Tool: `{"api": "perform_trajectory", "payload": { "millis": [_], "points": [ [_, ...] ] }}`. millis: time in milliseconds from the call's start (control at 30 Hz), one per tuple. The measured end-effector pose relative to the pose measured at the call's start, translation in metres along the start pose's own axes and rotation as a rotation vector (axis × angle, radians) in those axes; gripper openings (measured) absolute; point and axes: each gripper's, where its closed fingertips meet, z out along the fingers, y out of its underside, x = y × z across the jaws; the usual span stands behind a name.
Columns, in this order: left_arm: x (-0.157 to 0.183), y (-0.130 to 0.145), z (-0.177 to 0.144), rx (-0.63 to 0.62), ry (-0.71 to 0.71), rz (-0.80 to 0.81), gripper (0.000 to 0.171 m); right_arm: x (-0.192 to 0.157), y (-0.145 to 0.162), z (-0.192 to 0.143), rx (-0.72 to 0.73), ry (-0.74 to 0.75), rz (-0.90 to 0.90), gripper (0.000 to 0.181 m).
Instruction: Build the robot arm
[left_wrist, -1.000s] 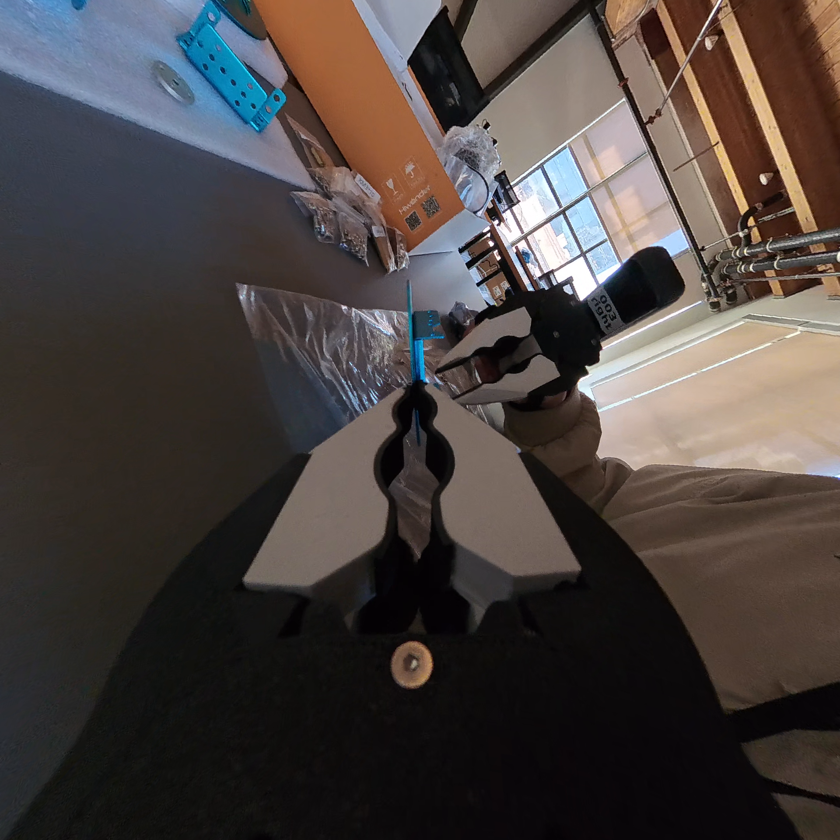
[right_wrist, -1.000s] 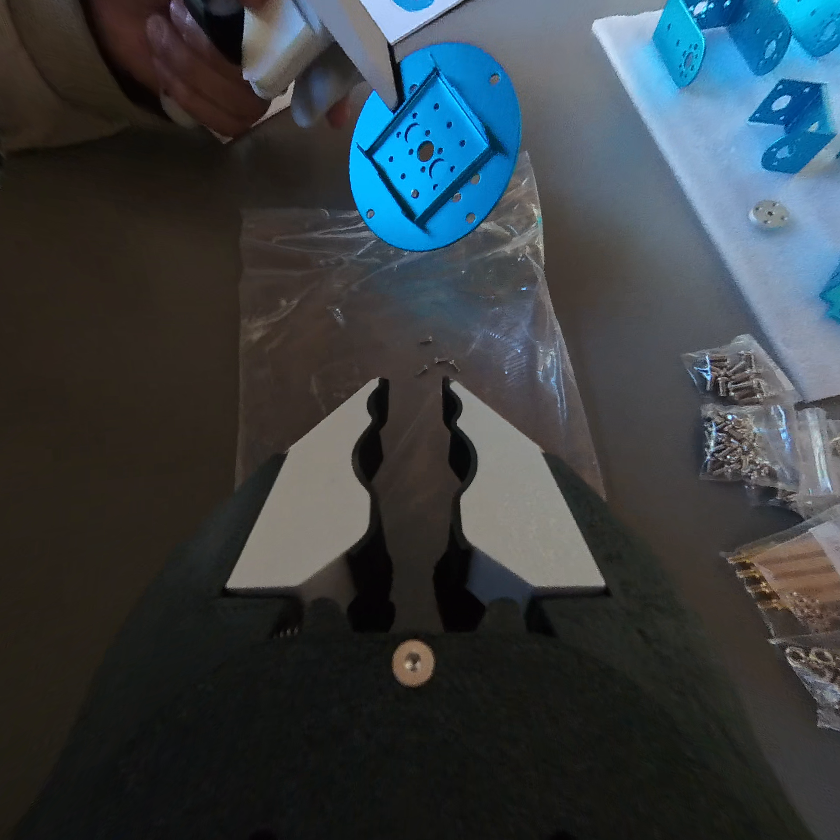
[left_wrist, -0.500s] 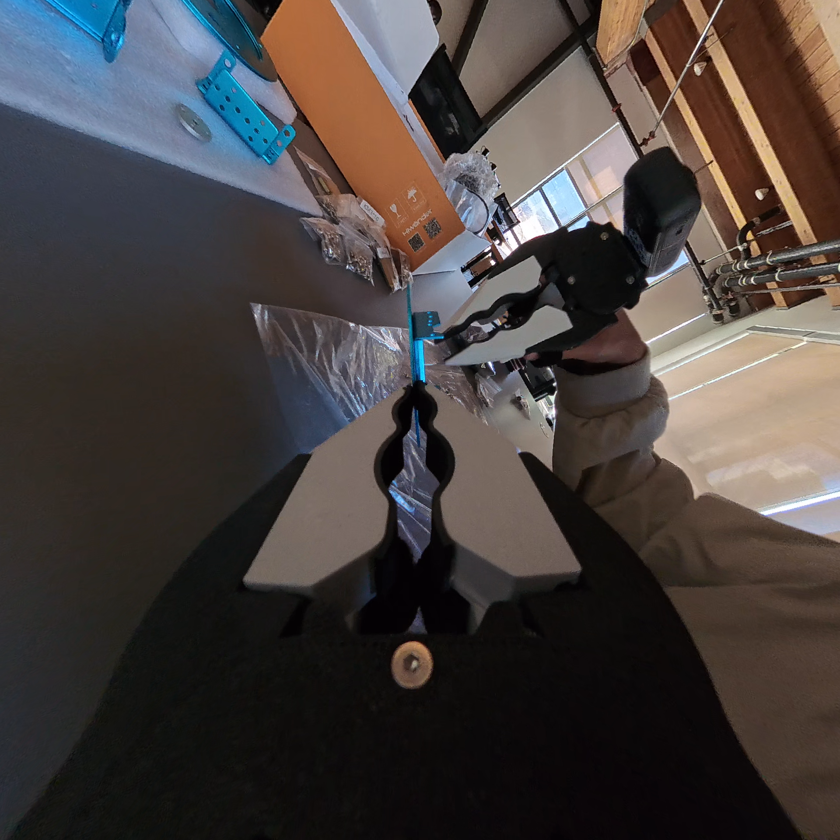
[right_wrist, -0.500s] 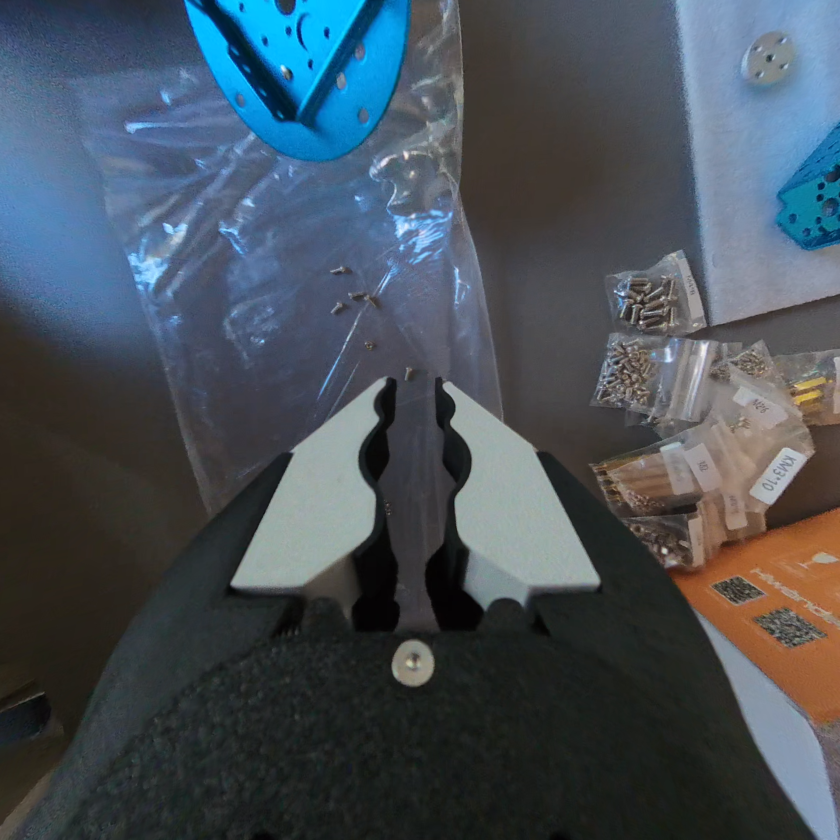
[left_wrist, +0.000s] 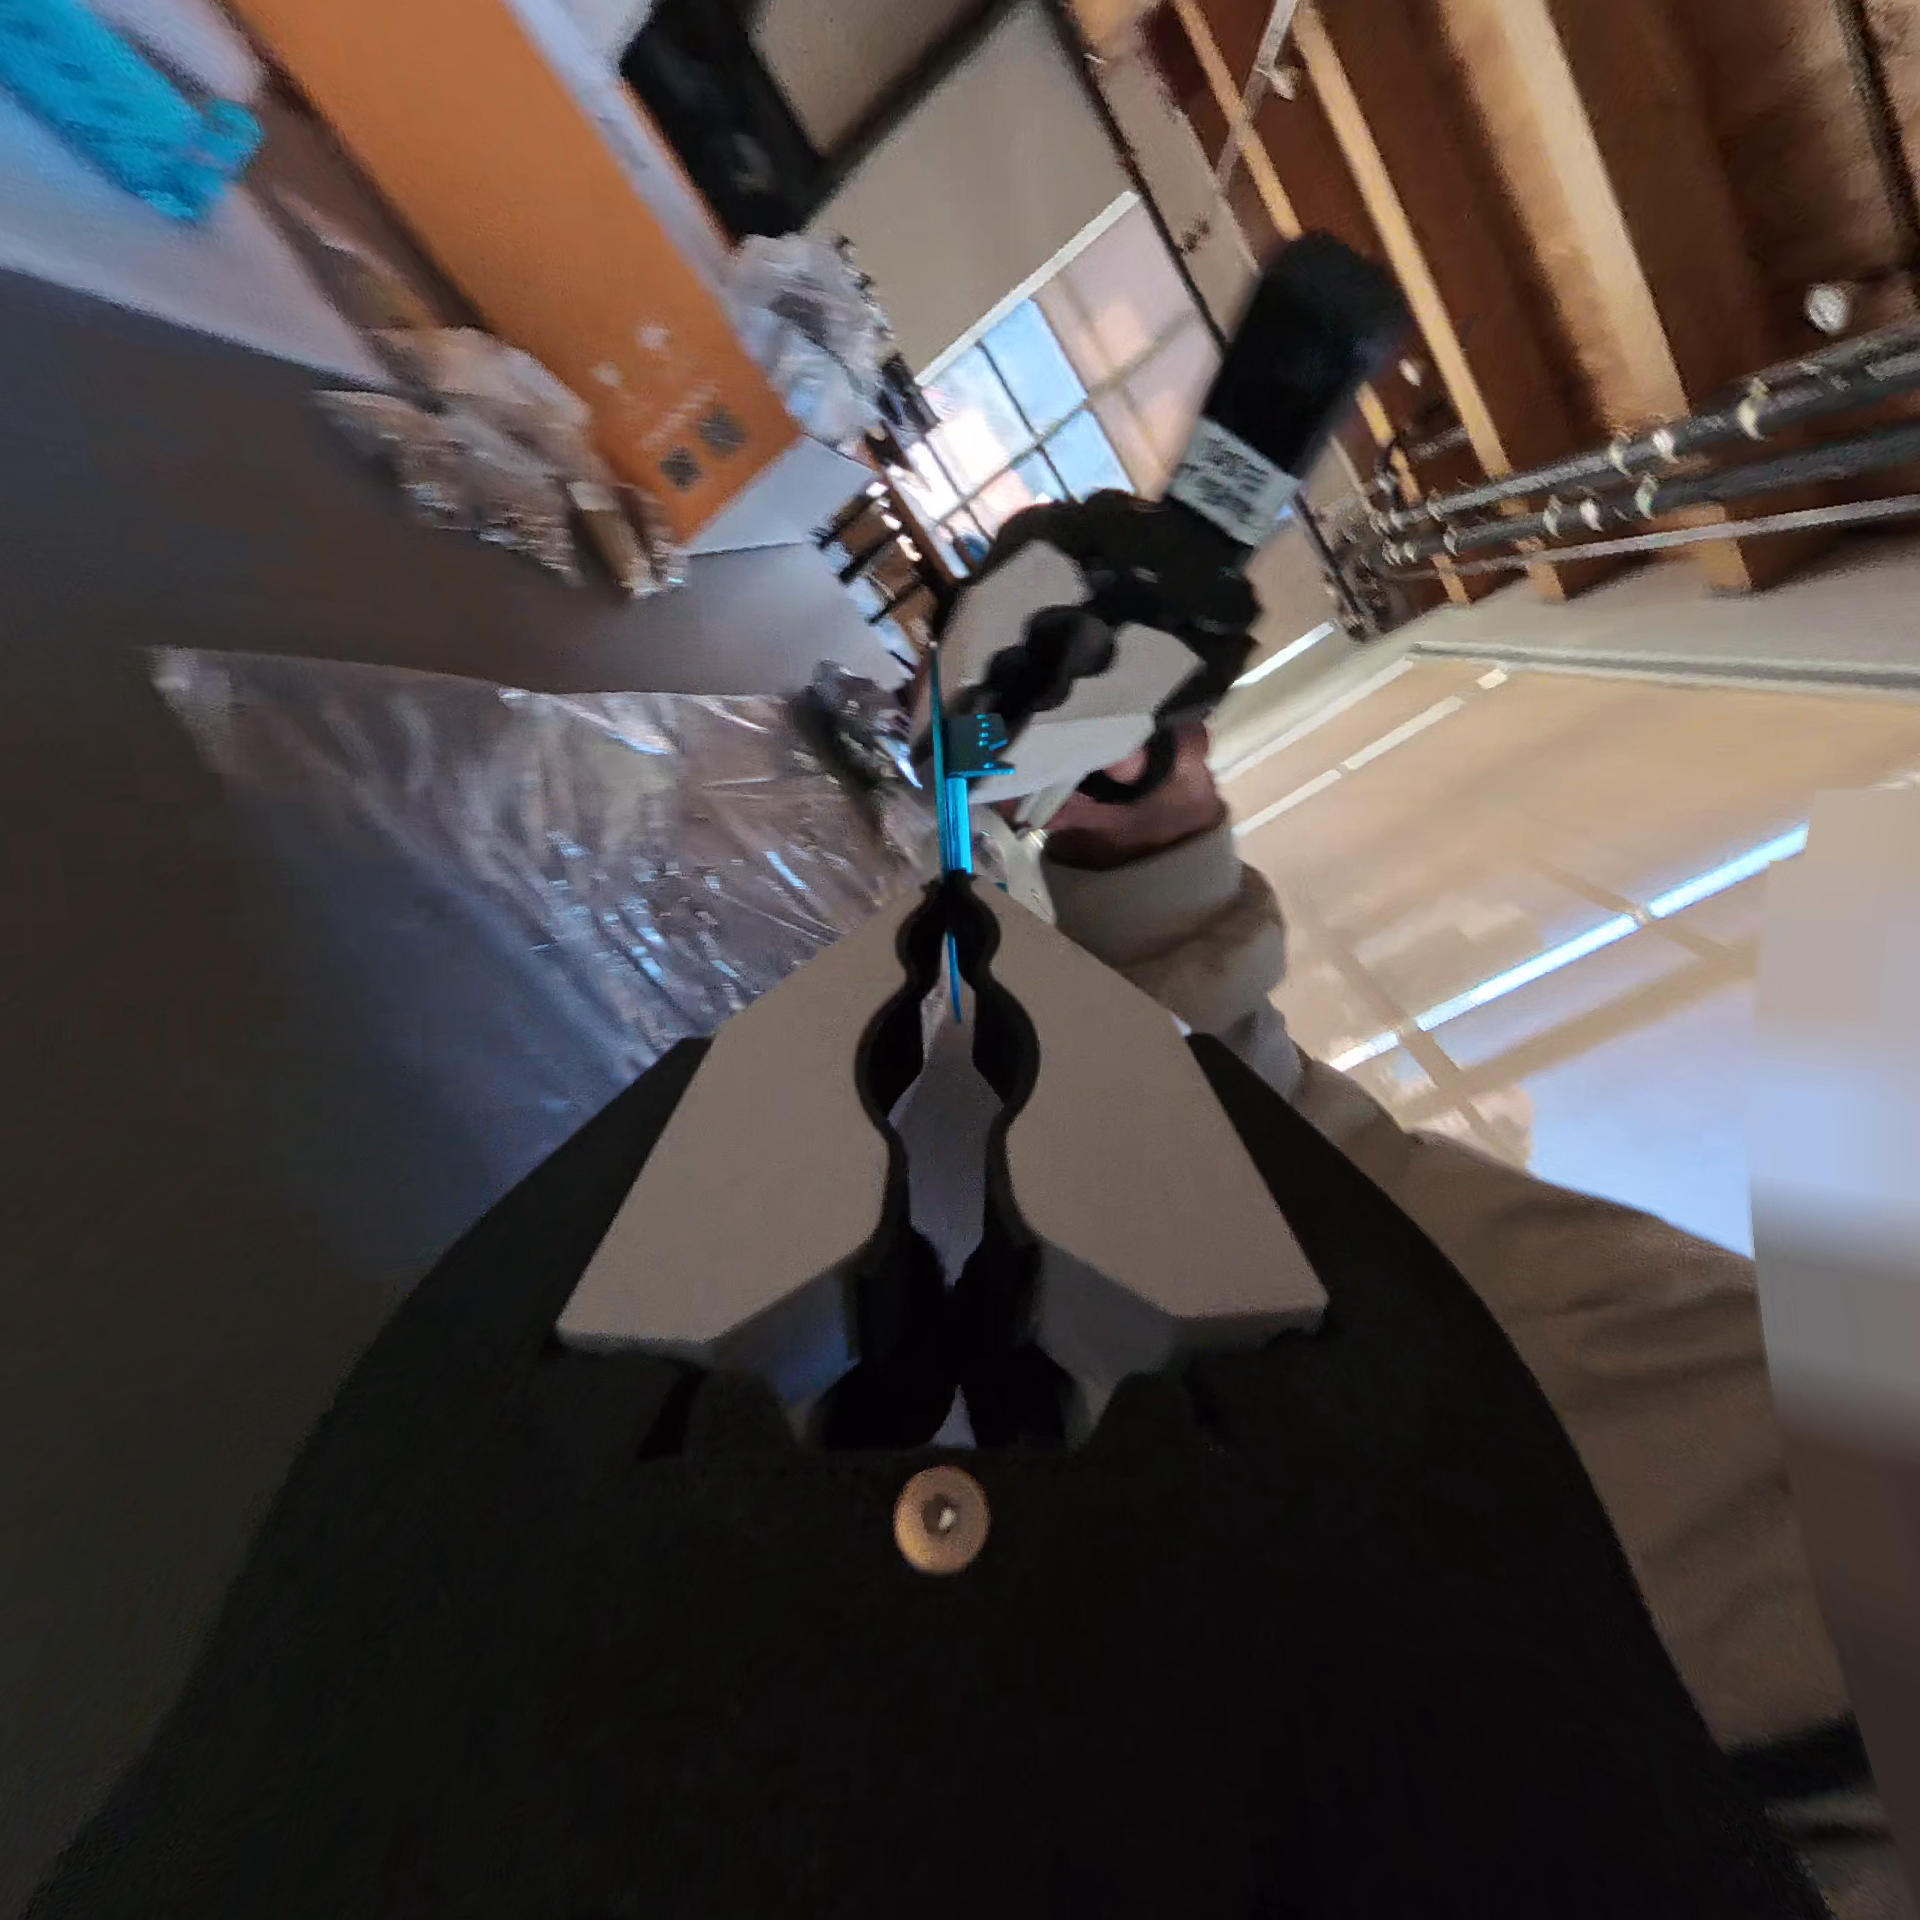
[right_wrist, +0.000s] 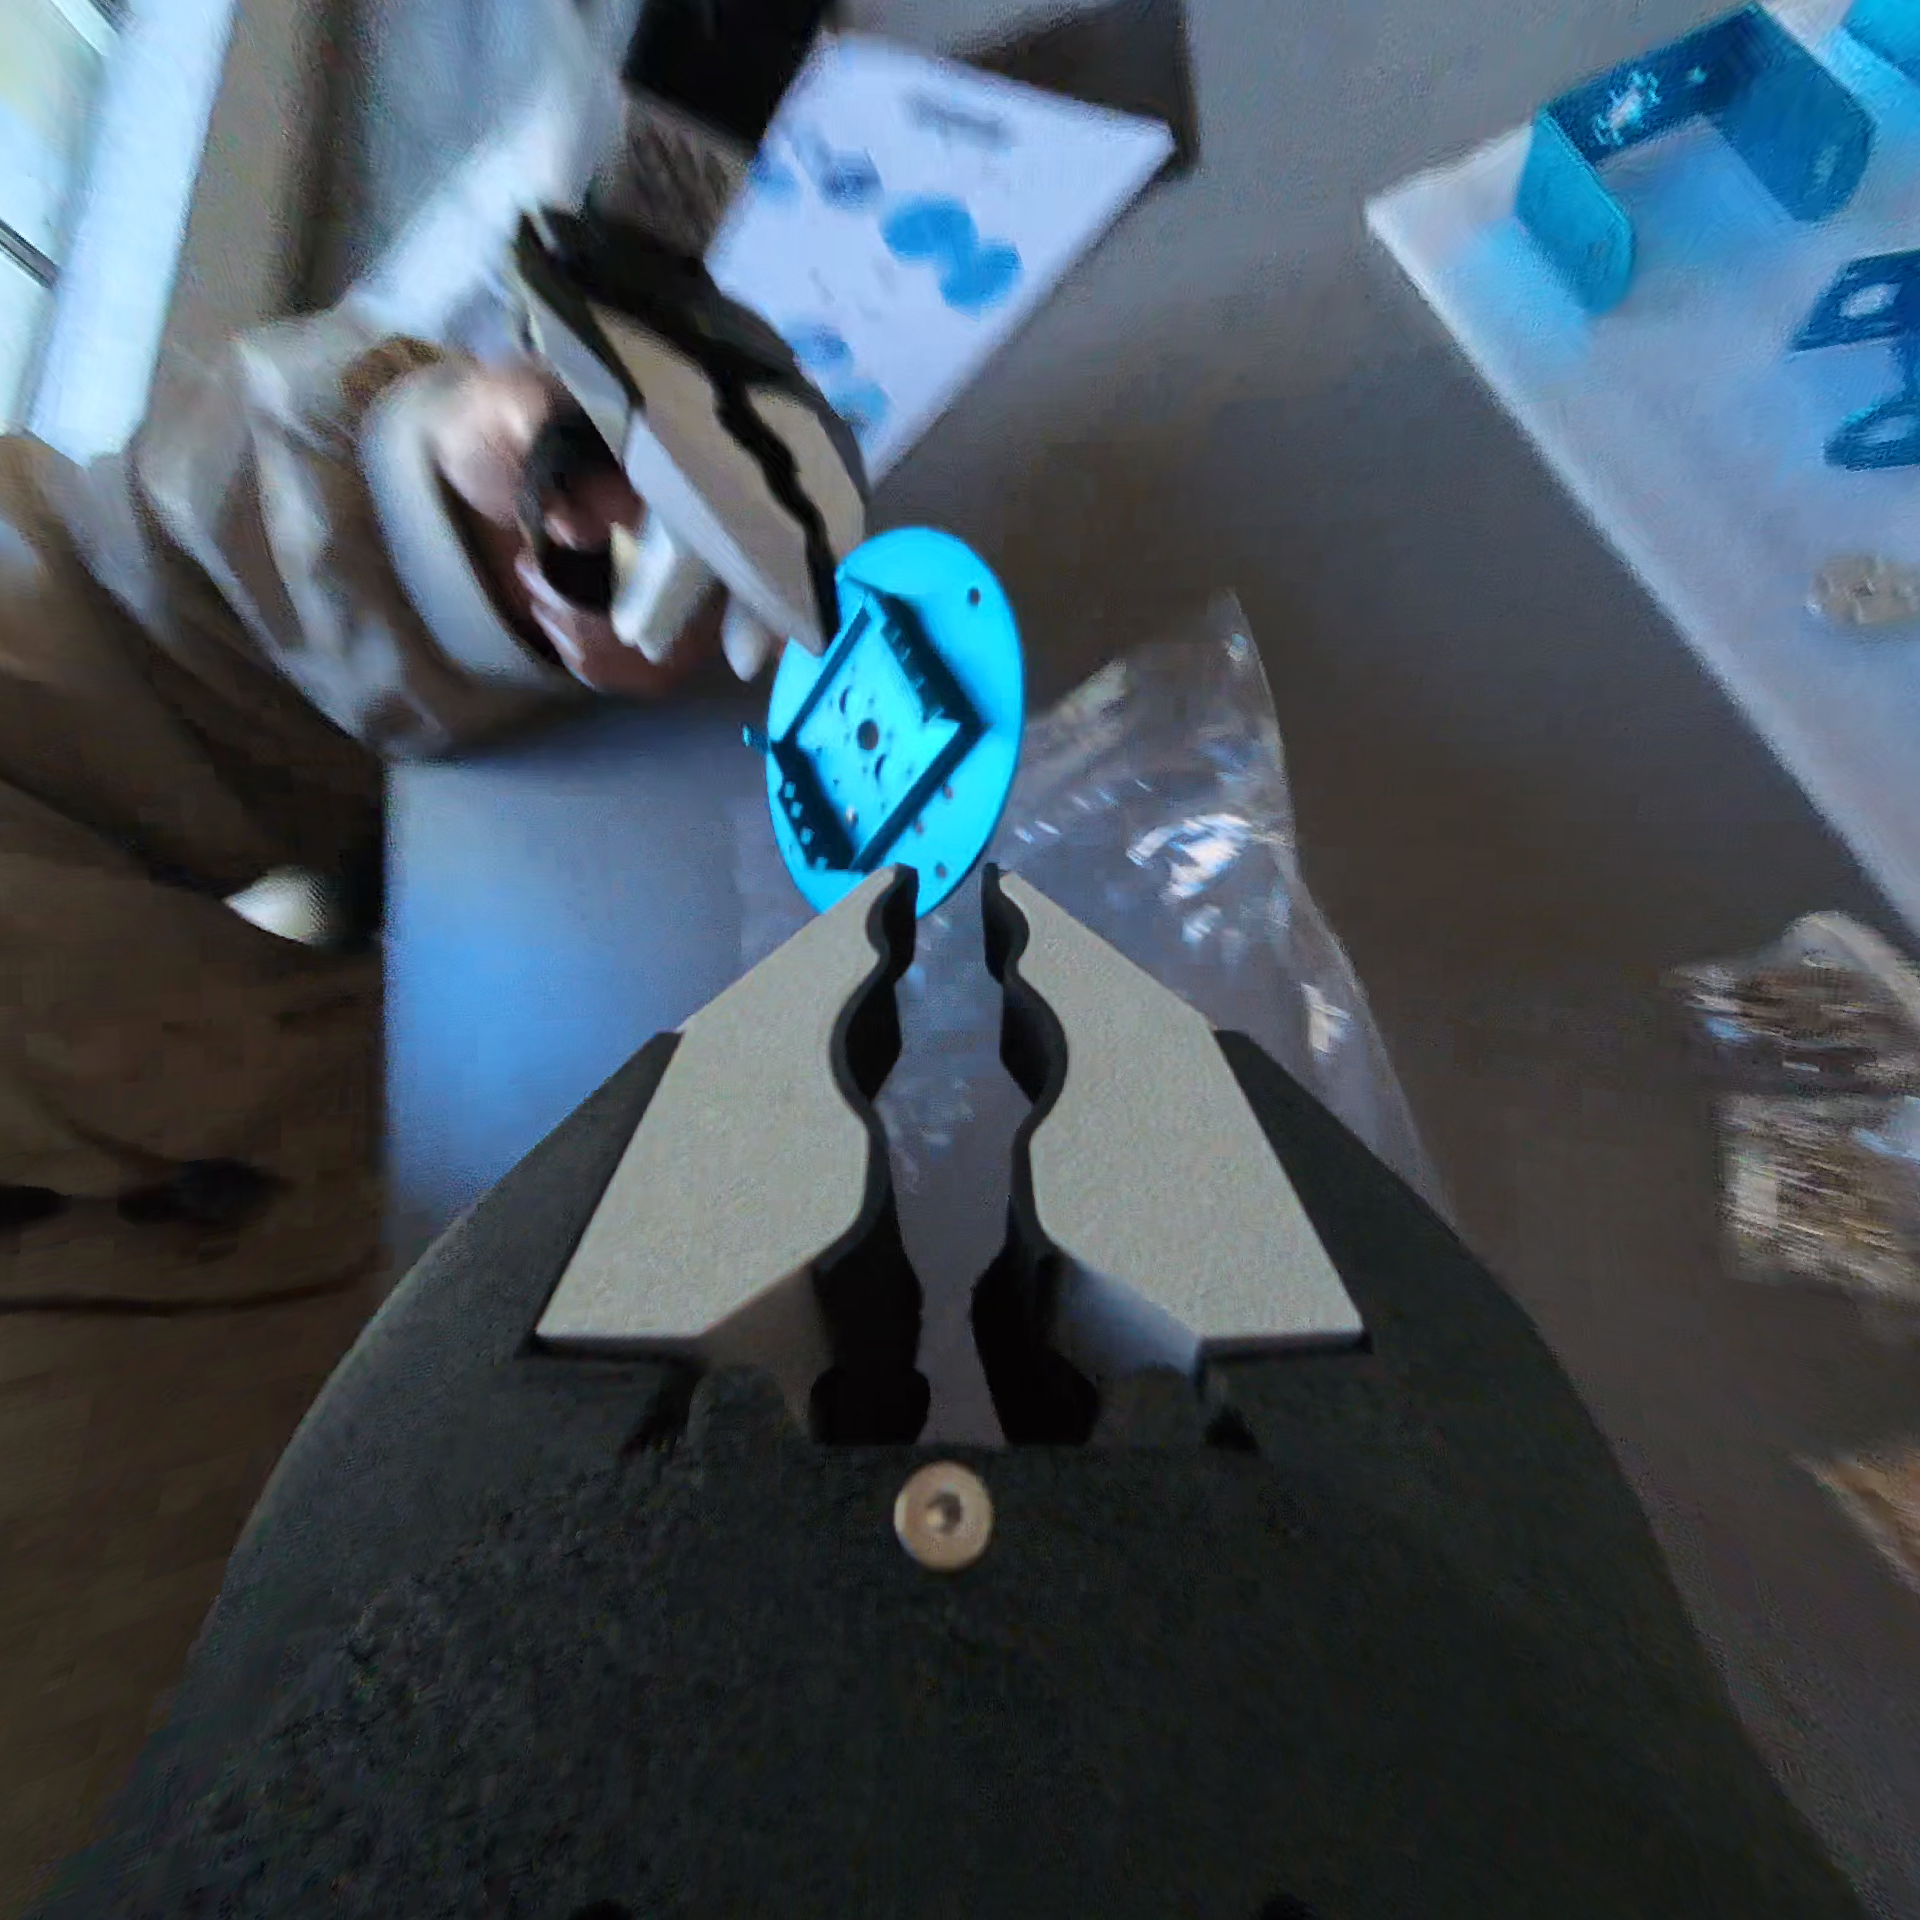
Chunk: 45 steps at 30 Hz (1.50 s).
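The left gripper (left_wrist: 951, 883) has its jaws pinching the rim of a blue round plate (right_wrist: 896, 717), held edge-on in its own view and lifted above the tabletop (right_wrist: 1299, 436). A raised square bracket sits on the plate's face.

Half a second ago the right gripper (right_wrist: 948, 883) looked steeply down at the clear plastic bag (right_wrist: 1174, 810) with its few loose screws; now it has swung up and toward the plate, so its spread, empty jaws sit just short of the plate's lower edge, not touching as far as the blur allows. In the left wrist view it has likewise dropped closer beside the plate.

Counts: one blue plate, one clear bag lying flat under it, two grippers. On the white foam sheet (right_wrist: 1662, 343) at far right, at least two blue brackets (right_wrist: 1704, 166) and one small silver disc (right_wrist: 1860, 592). Several small packets of hardware (right_wrist: 1818, 1101) lie at right, too blurred to count. One white booklet (right_wrist: 935, 218) lies far off, one orange box (left_wrist: 540, 208) stands beyond the packets.
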Motion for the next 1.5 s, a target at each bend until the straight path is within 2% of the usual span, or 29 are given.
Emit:
{"api": "perform_trajectory", "payload": {
  "millis": [100, 167, 233, 367, 400, 467, 533, 600, 633, 700, 733, 833, 900, 967, 1067, 1167, 1267, 1400, 1500],
  "points": [
    [0.023, 0.013, 0.007, -0.068, 0.092, 0.085, 0.000, -0.028, 0.000, -0.003, 0.083, -0.308, 0.182, 0.022],
    [0.033, 0.019, 0.009, -0.091, 0.137, 0.103, 0.000, -0.043, -0.001, -0.013, 0.167, -0.429, 0.195, 0.002],
    [0.034, 0.021, 0.010, -0.099, 0.141, 0.104, 0.000, -0.048, 0.005, -0.013, 0.188, -0.466, 0.226, 0.001],
    [0.020, 0.026, 0.019, -0.114, 0.062, 0.128, 0.001, -0.037, 0.023, -0.012, 0.196, -0.457, 0.353, 0.000],
    [0.014, 0.025, 0.021, -0.108, 0.015, 0.156, 0.006, -0.030, 0.026, -0.015, 0.213, -0.440, 0.394, 0.000],
    [-0.001, 0.018, 0.021, -0.086, -0.097, 0.239, 0.019, -0.008, 0.033, -0.025, 0.262, -0.379, 0.496, 0.000],
    [-0.007, 0.012, 0.018, -0.070, -0.188, 0.358, 0.020, 0.013, 0.038, -0.044, 0.335, -0.361, 0.641, 0.000],
    [-0.015, 0.010, 0.015, -0.082, -0.320, 0.501, 0.020, 0.021, 0.047, -0.055, 0.354, -0.318, 0.668, 0.000],
    [-0.018, 0.010, 0.014, -0.096, -0.393, 0.560, 0.022, 0.022, 0.051, -0.055, 0.352, -0.281, 0.664, 0.000],
    [-0.004, 0.016, 0.019, -0.110, -0.432, 0.639, 0.026, 0.012, 0.052, -0.055, 0.395, -0.249, 0.663, 0.000],
    [0.005, 0.024, 0.023, -0.131, -0.454, 0.693, 0.031, 0.004, 0.049, -0.057, 0.460, -0.253, 0.677, 0.000],
    [0.017, 0.040, 0.028, -0.179, -0.662, 0.973, 0.048, -0.026, 0.043, -0.062, 0.658, -0.303, 0.761, 0.000],
    [0.029, 0.048, 0.033, -0.170, -0.753, 1.084, 0.054, -0.036, 0.049, -0.057, 0.717, -0.239, 0.787, 0.000],
    [0.039, 0.064, 0.041, -0.180, -0.739, 1.057, 0.064, -0.045, 0.051, -0.056, 0.775, -0.228, 0.816, 0.000],
    [0.042, 0.074, 0.045, -0.157, -0.694, 0.966, 0.063, -0.056, 0.051, -0.053, 0.823, -0.235, 0.843, 0.000],
    [0.054, 0.062, 0.039, -0.011, -0.562, 0.747, 0.041, -0.050, 0.052, -0.063, 0.876, -0.184, 0.815, 0.000],
    [0.060, 0.061, 0.039, 0.068, -0.412, 0.472, 0.038, -0.054, 0.049, -0.073, 0.952, -0.214, 0.832, 0.000],
    [0.066, 0.064, 0.051, 0.184, -0.289, 0.236, 0.035, -0.066, 0.046, -0.074, 1.026, -0.299, 0.894, 0.000],
    [0.069, 0.062, 0.058, 0.281, -0.178, 0.058, 0.015, -0.071, 0.044, -0.067, 1.016, -0.340, 0.912, 0.000]
  ]
}}
